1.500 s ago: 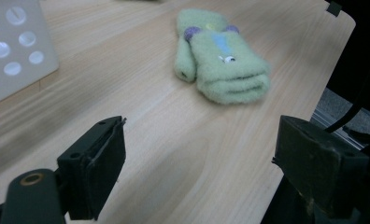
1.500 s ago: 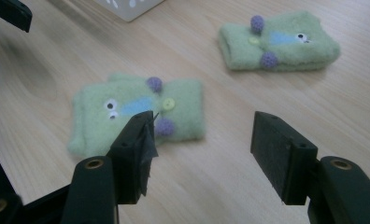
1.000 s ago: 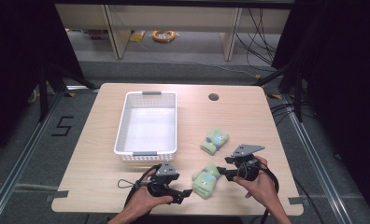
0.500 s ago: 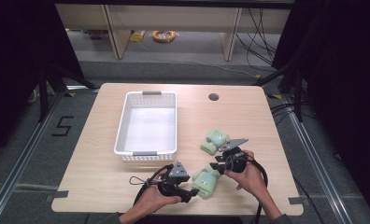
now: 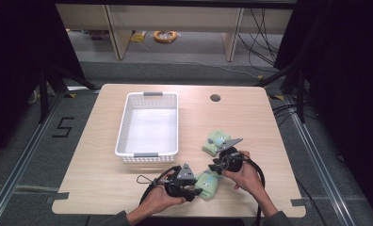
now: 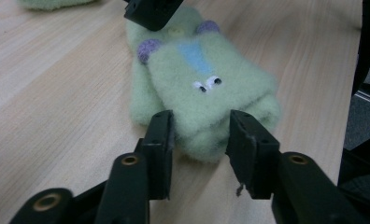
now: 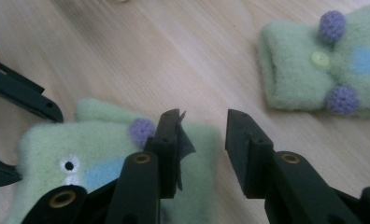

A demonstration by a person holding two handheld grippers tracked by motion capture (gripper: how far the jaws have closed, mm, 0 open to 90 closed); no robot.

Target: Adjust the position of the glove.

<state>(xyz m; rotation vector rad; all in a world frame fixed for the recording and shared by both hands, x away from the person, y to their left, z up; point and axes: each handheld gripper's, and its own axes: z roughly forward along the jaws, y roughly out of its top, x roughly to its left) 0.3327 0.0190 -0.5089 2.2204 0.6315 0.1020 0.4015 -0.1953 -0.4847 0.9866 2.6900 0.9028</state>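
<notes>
Gloves, two pale green fleece ones with purple bobbles, are lying on the counter [image 5: 250, 113] near its front edge. Nearer glove [image 5: 207, 184] is sitting flat between both hands; second glove [image 5: 216, 141] is lying just behind it, well apart from the left hand and close beside the right. Left claw [image 5: 197, 192] is coming in low from the front-left; in the left gripper view its jaws have just been closing and are straddling the fingertip end of the nearer glove [image 6: 206, 88], pads at the fleece edges, looking like they are pinching that end. Right claw [image 5: 214, 168] is reaching the cuff end of the same glove [image 7: 103, 158]; its jaws have just been closing too, one jaw lying over the fleece by a purple bobble, the other over bare wood, gap between them, so not clamping anything. White basket [image 5: 126, 121] is standing to the left, behind both hands, apart from both gloves.
</notes>
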